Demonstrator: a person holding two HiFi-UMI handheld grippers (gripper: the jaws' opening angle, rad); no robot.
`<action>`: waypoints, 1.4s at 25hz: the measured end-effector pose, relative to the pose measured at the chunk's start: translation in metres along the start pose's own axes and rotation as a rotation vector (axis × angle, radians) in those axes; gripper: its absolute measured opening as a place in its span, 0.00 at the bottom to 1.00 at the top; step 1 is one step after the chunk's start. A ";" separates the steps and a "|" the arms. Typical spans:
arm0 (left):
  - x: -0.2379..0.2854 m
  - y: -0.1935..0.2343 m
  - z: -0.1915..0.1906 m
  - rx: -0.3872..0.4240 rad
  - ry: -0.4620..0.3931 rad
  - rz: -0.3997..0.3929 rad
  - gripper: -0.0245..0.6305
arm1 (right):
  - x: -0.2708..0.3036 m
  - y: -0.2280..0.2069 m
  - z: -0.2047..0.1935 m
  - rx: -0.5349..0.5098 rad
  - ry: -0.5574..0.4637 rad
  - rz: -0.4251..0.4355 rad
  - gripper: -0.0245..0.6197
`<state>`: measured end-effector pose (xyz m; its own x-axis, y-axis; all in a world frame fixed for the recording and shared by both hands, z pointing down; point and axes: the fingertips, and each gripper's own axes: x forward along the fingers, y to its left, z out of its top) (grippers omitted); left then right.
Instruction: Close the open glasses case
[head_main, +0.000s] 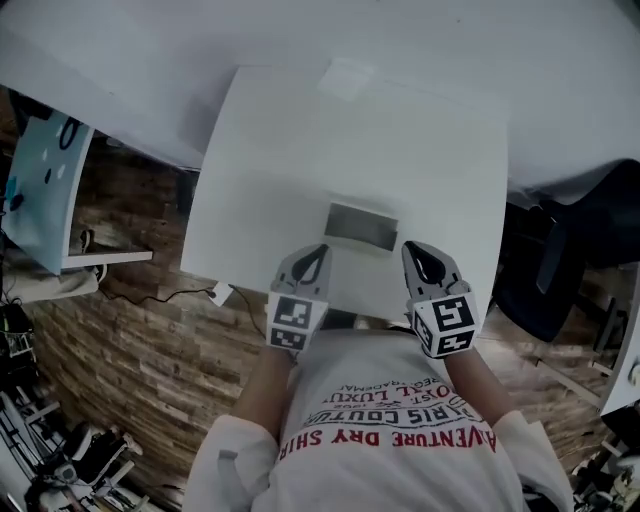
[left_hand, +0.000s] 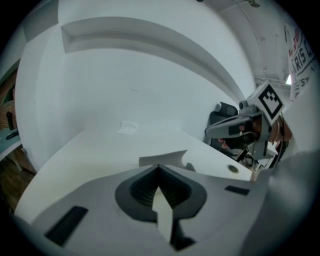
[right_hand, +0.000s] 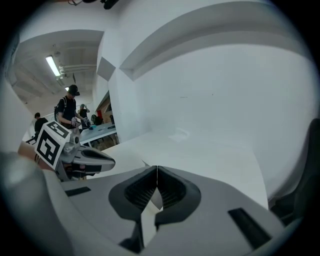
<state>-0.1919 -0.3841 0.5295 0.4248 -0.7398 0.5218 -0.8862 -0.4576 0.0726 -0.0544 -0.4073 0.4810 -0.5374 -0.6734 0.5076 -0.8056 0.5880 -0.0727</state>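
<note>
A grey rectangular glasses case (head_main: 361, 226) lies flat on the white table (head_main: 300, 140), close to its near edge. From above I cannot tell how its lid stands. In the left gripper view a pale edge of the case (left_hand: 162, 158) shows just beyond the jaws. My left gripper (head_main: 318, 250) hovers at the case's near left corner, jaws pressed together and empty (left_hand: 158, 167). At the near right corner sits my right gripper (head_main: 413, 248), likewise shut on nothing (right_hand: 157, 168). Each gripper sees the other: right gripper (left_hand: 235, 125), left gripper (right_hand: 85, 160).
A small pale scrap (head_main: 345, 75) lies at the table's far edge against the white wall. A dark chair (head_main: 560, 260) stands to the right, a light blue table (head_main: 40, 190) to the left. People (right_hand: 67, 107) stand far off in the right gripper view.
</note>
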 end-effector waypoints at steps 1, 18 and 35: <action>0.008 0.002 -0.008 0.000 0.029 -0.016 0.03 | 0.006 -0.001 -0.001 0.010 0.009 -0.002 0.06; 0.065 0.007 -0.052 -0.053 0.145 -0.149 0.03 | 0.076 -0.024 -0.005 -0.032 0.082 -0.052 0.06; 0.064 0.007 -0.054 -0.018 0.152 -0.177 0.03 | 0.071 -0.011 -0.047 0.064 0.149 -0.024 0.06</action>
<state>-0.1807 -0.4082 0.6097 0.5425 -0.5655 0.6212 -0.8040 -0.5638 0.1889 -0.0724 -0.4404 0.5585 -0.4785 -0.6102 0.6315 -0.8346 0.5395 -0.1111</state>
